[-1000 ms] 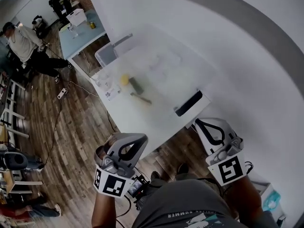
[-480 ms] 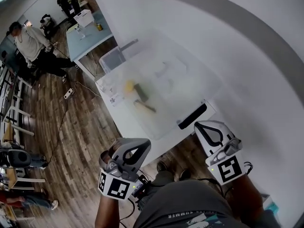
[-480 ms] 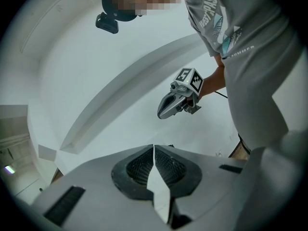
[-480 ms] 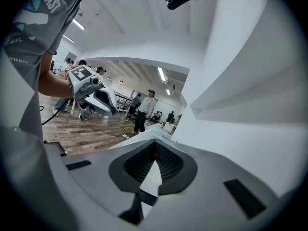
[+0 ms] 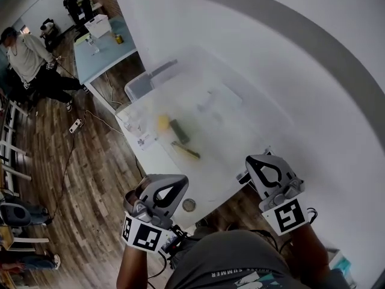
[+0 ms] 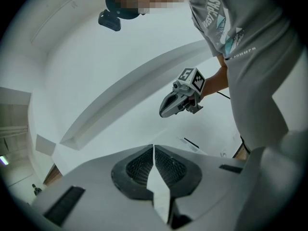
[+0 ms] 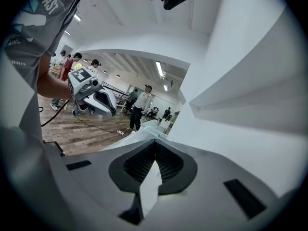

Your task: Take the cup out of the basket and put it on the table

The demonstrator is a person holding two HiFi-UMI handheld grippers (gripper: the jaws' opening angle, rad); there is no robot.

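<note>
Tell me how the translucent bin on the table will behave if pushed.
The translucent bin looks thin-walled plastic, so probably light and slightly flexible. Broad and low, holding only small items like the yellow object, it would likely slide on the smooth white table rather than tip.

"PAST" printed on person's grey shirt [image 6: 214,13], its other lettering too small to read
</note>
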